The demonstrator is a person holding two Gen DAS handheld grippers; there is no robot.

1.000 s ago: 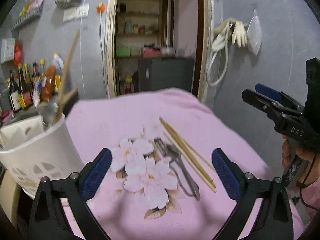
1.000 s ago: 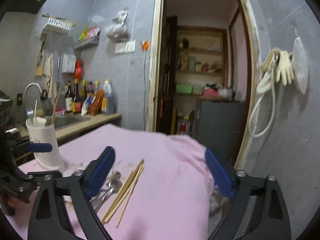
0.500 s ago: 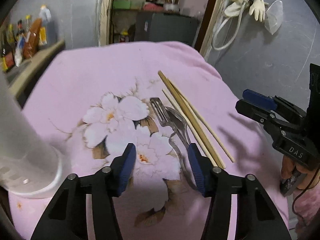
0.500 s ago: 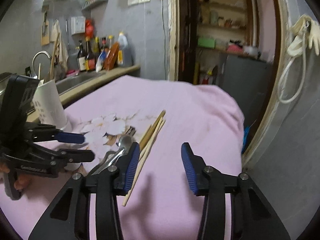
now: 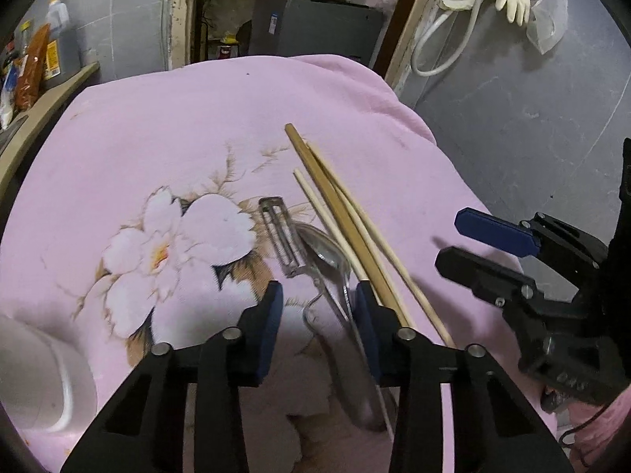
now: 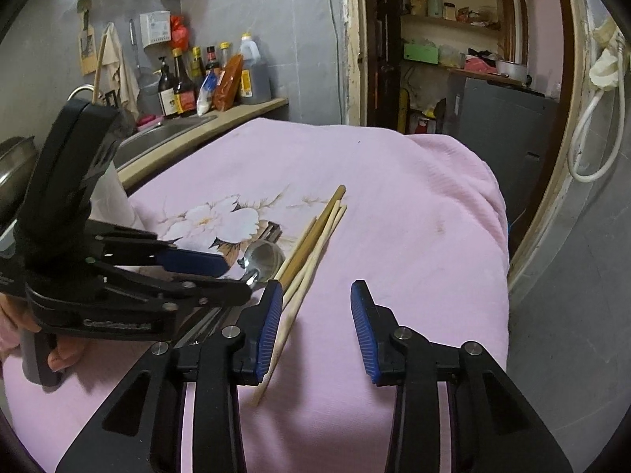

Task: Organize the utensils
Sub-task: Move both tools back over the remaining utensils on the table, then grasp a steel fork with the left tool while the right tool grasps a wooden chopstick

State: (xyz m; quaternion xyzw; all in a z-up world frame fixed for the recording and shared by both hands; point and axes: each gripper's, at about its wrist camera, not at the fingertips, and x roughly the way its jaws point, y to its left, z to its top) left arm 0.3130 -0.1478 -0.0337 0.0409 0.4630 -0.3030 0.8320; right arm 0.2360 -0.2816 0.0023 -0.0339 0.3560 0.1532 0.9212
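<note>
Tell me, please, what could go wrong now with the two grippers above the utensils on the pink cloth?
1. The left hand-held gripper is closing over the spoon, peeler and chopsticks, which lie close together; it may catch several.
2. The right hand-held gripper is closing with only cloth between its pads, the chopsticks outside, so it may miss them.

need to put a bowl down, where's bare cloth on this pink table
Free: the far stretch of cloth beyond the chopsticks, and the strip between them and the right edge. Crowded: the peeler, spoon, chopsticks cluster, and the white holder corner.
</note>
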